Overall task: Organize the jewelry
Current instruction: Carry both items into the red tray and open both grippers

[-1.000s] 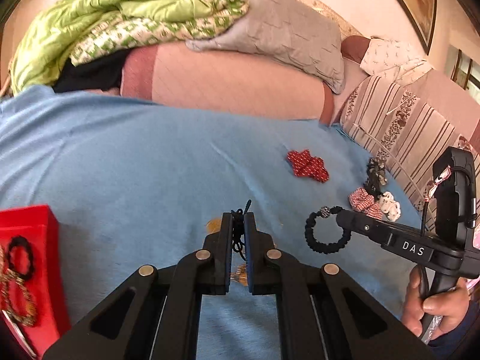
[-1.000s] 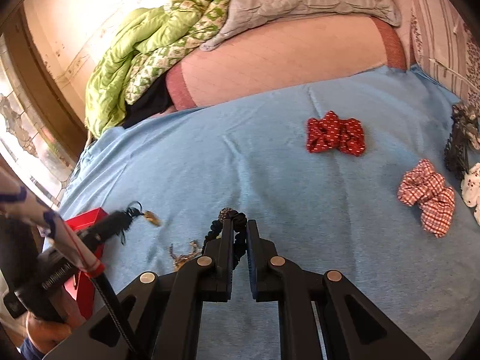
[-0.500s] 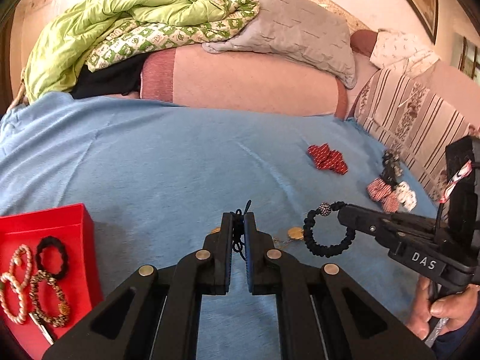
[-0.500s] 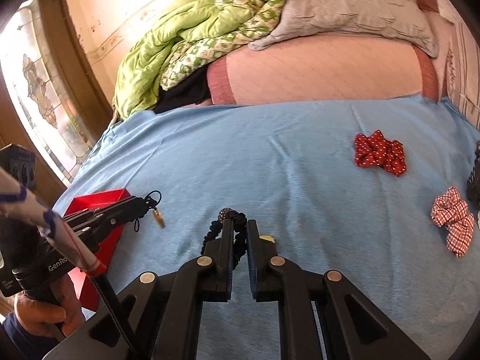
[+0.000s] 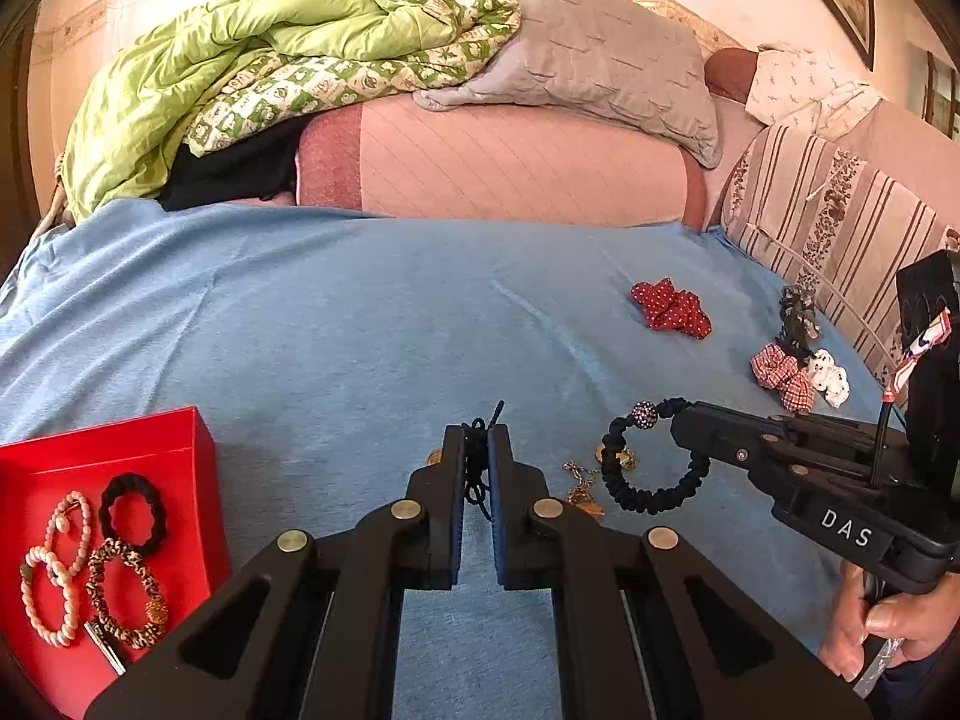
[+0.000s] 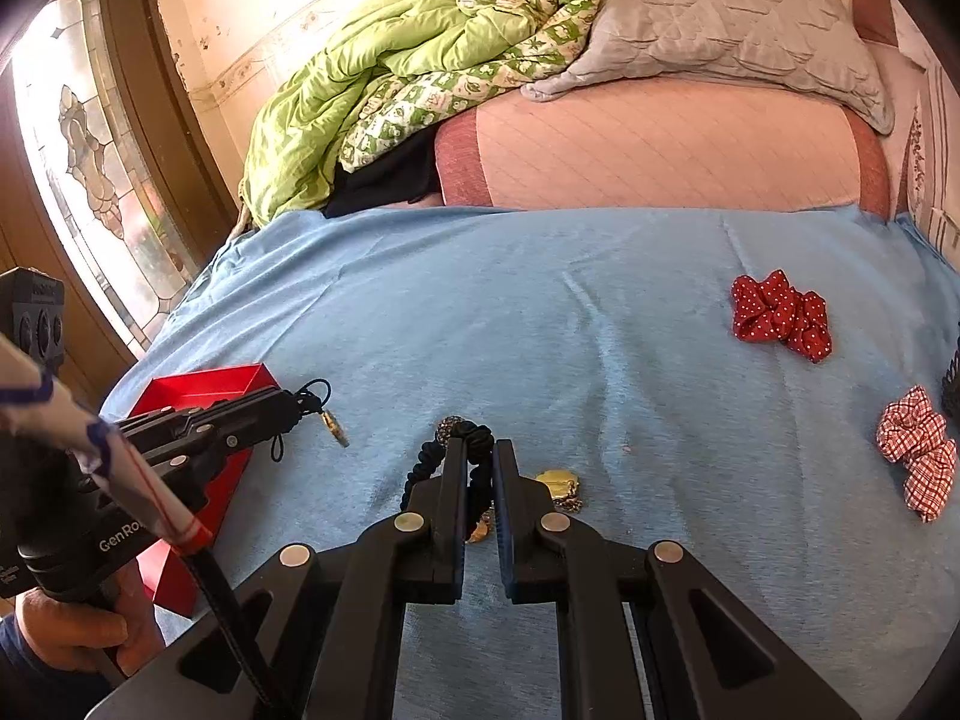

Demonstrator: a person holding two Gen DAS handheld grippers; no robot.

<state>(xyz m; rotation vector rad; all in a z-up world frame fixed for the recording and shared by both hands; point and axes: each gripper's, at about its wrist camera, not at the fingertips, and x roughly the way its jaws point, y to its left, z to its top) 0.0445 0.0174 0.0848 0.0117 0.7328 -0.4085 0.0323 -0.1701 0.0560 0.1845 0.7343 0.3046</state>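
Observation:
My left gripper (image 5: pixel 477 450) is shut on a thin black cord with a gold pendant (image 6: pixel 333 425), held above the blue bedspread (image 5: pixel 360 330); it also shows in the right wrist view (image 6: pixel 300 405). My right gripper (image 6: pixel 479 456) is shut on a black braided bracelet (image 5: pixel 651 468) with a sparkly bead (image 5: pixel 643 414), held above gold jewelry (image 6: pixel 558 483) lying on the bedspread. A red box (image 5: pixel 180 450) at lower left holds a black hair tie (image 5: pixel 131 510), pink bead bracelets (image 5: pixel 51 576) and a leopard-print bracelet (image 5: pixel 123 594).
A red dotted scrunchie (image 5: pixel 671 309), a red checked scrunchie (image 5: pixel 783 375), a white one (image 5: pixel 829 381) and a dark hair clip (image 5: pixel 797 315) lie at the right. Pillows (image 5: pixel 492 162) and a green quilt (image 5: pixel 240 60) lie at the bed's far end.
Both grippers have risen and swung left with their pieces. The red box has come further into both views and the scrunchies have shifted right.

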